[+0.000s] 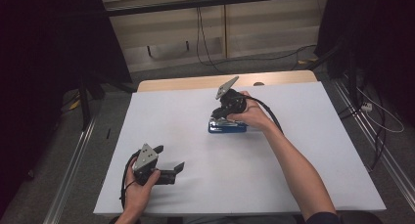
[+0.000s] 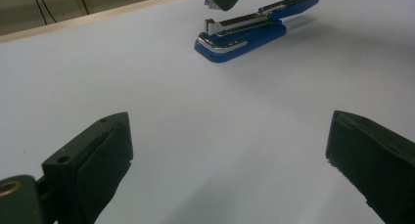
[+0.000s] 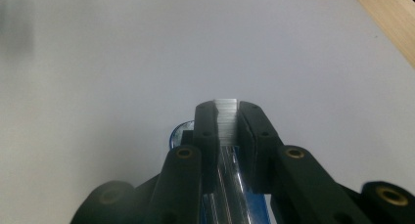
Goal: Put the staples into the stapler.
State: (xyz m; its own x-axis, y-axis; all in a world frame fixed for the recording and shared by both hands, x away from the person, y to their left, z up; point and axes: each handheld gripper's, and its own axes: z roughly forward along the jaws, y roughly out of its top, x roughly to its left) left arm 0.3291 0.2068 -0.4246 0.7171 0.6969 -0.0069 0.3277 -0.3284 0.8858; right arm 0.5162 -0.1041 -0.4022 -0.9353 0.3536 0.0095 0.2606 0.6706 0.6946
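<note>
From the high view I see a white sheet (image 1: pixel 303 150) covering a table, with a wooden strip (image 1: pixel 195 82) bare at its far edge. A blue stapler (image 1: pixel 227 127) lies near the middle of the sheet, right of centre. My right gripper (image 1: pixel 221 115) comes down on it from above, and the hand hides most of the stapler's right end.

In the right gripper view the two black jaws stand close together, clamped on a strip of silvery staples (image 3: pixel 226 117). Below them, the stapler's open metal channel and blue base are blurred and partly covered by the jaws.

My left gripper (image 1: pixel 169 161) rests low near the sheet's front left, well apart from the stapler. Its jaws are spread wide with nothing between them. In its own view the stapler's top arm is raised and cut off at the upper edge.
</note>
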